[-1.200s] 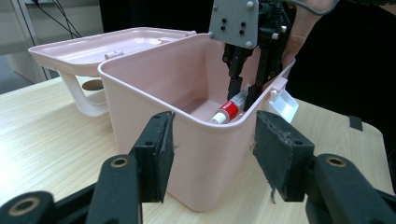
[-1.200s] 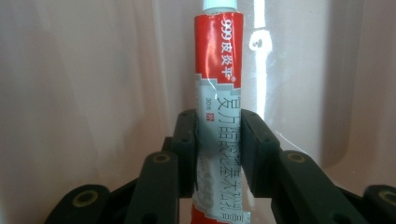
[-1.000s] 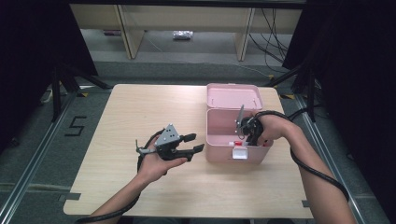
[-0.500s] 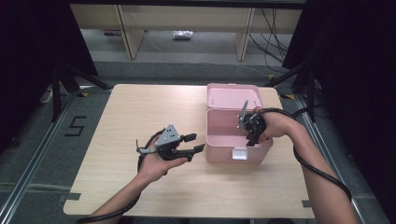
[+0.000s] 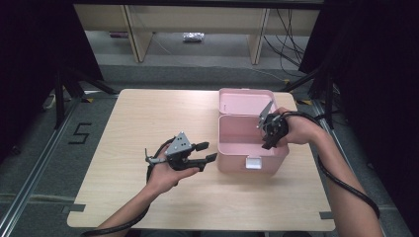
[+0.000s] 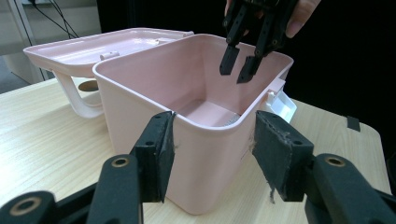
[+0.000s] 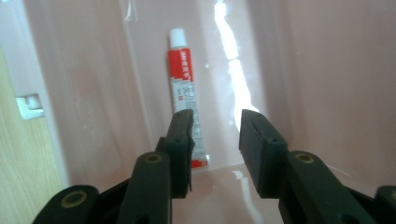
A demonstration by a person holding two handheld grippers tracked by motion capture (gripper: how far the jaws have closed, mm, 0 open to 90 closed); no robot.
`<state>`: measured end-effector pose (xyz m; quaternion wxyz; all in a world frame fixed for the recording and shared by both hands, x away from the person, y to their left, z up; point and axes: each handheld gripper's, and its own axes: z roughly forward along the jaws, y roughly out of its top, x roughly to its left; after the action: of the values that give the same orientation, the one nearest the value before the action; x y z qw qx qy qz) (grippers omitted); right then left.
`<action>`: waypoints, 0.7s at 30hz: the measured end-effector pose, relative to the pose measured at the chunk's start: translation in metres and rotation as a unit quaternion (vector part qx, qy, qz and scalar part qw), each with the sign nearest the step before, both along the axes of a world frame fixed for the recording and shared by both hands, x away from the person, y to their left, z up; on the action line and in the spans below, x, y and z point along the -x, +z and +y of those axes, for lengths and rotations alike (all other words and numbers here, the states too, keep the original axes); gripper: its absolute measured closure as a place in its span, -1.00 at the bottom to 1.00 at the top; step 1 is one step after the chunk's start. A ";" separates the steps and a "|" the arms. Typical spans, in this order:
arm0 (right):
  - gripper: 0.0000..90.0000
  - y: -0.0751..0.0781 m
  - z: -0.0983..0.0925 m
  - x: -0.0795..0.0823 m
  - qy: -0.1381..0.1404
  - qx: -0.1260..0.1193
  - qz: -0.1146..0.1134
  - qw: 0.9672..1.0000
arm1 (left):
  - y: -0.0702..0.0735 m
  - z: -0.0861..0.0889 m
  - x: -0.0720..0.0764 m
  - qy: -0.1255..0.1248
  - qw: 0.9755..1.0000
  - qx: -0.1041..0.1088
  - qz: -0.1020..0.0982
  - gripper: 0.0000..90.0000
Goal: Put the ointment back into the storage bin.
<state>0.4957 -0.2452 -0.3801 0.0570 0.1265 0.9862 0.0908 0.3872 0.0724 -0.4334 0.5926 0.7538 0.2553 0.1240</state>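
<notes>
A pink plastic box (image 5: 247,154) stands on the right half of the table with its lid (image 5: 244,101) folded back. Flat on its floor lies a red and white tube (image 7: 186,88) with a white cap. My right gripper (image 5: 268,142) points down into the box mouth, above the tube. Its jaws (image 7: 215,140) stand open and have just been closing a little, with nothing between them. My left gripper (image 5: 206,151) rests level in the hand just left of the box, open and empty. In the left gripper view the box wall (image 6: 205,154) is straight ahead and the right gripper (image 6: 238,70) hangs over the far rim.
The box has a white latch (image 5: 253,163) on its front and a handle (image 6: 77,100) by the lid. The wooden table (image 5: 123,123) has dark tape marks at its near corners. Shelving (image 5: 197,24) and cables lie beyond its far edge.
My right gripper has risen a little out of the box and shifted slightly right. The left gripper and the box have stayed put.
</notes>
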 end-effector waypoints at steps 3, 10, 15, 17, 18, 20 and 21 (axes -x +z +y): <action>0.57 0.005 -0.004 0.002 -0.010 -0.020 -0.011 1.000 | -0.001 -0.002 0.000 -0.001 1.000 0.000 -0.001 0.07; 0.97 0.017 -0.015 0.007 -0.070 -0.058 -0.044 0.995 | -0.004 -0.007 0.002 -0.011 1.000 -0.008 -0.008 0.17; 1.00 0.020 -0.023 0.011 -0.129 -0.087 -0.061 0.986 | -0.004 -0.011 0.002 -0.019 1.000 -0.010 -0.017 0.40; 1.00 0.021 -0.027 0.011 -0.156 -0.105 -0.066 0.980 | -0.003 -0.012 0.001 -0.023 1.000 -0.006 -0.020 0.49; 1.00 0.021 -0.030 0.011 -0.167 -0.115 -0.074 0.976 | -0.002 -0.013 0.001 -0.022 1.000 -0.003 -0.018 0.54; 1.00 0.023 -0.034 0.012 -0.192 -0.131 -0.080 0.969 | -0.002 -0.014 0.001 -0.026 1.000 -0.002 -0.018 0.61; 1.00 0.023 -0.036 0.012 -0.200 -0.139 -0.090 0.966 | -0.001 -0.014 0.000 -0.029 0.999 -0.002 -0.020 0.64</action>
<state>0.4841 -0.2815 -0.3566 0.1448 0.3193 0.9092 0.2245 0.3871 0.0583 -0.4349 0.5998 0.7591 0.2215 0.1225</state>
